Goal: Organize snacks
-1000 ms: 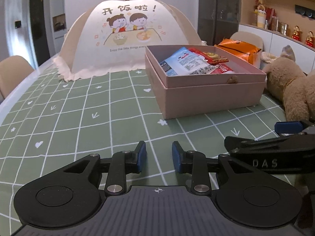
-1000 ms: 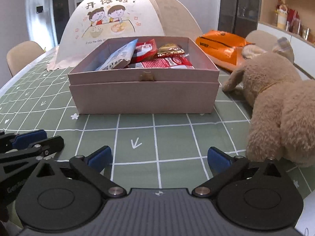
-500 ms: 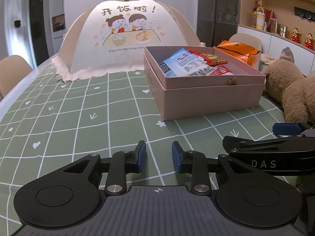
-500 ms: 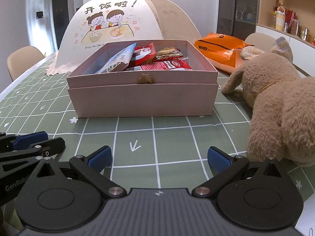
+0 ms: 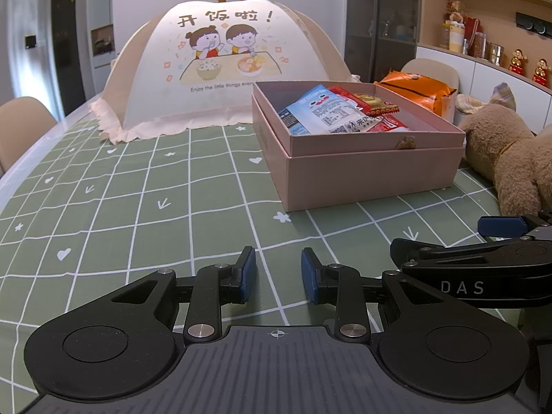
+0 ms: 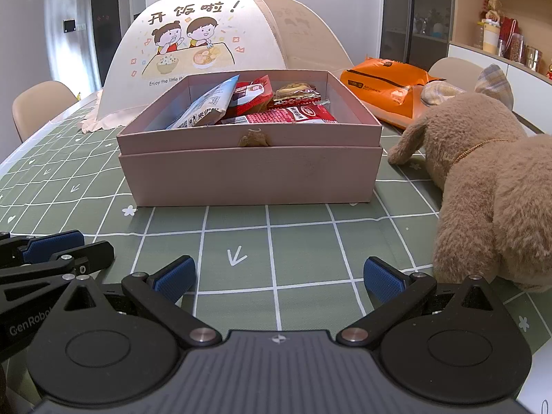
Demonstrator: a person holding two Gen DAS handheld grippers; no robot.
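Observation:
A pink box (image 5: 365, 172) (image 6: 248, 172) stands open on the green checked tablecloth and holds several snack packets: a blue-white one (image 5: 321, 112) (image 6: 207, 107), red ones (image 6: 286, 115) and a brown-gold one (image 6: 296, 93). An orange snack bag (image 5: 414, 91) (image 6: 383, 82) lies behind the box, outside it. My left gripper (image 5: 278, 274) hovers low over the cloth in front of the box, jaws a narrow gap apart, empty. My right gripper (image 6: 278, 276) is open wide and empty, just right of the left one.
A domed mesh food cover (image 5: 224, 69) (image 6: 214, 48) stands behind the box. A brown plush dog (image 5: 510, 158) (image 6: 490, 186) lies to the right of the box. Beige chairs (image 5: 20, 127) stand at the table's left edge. Shelves line the right wall.
Both views have drawn back and risen slightly from the box. The jaws of both grippers keep the same openings. Nothing on the table has moved.

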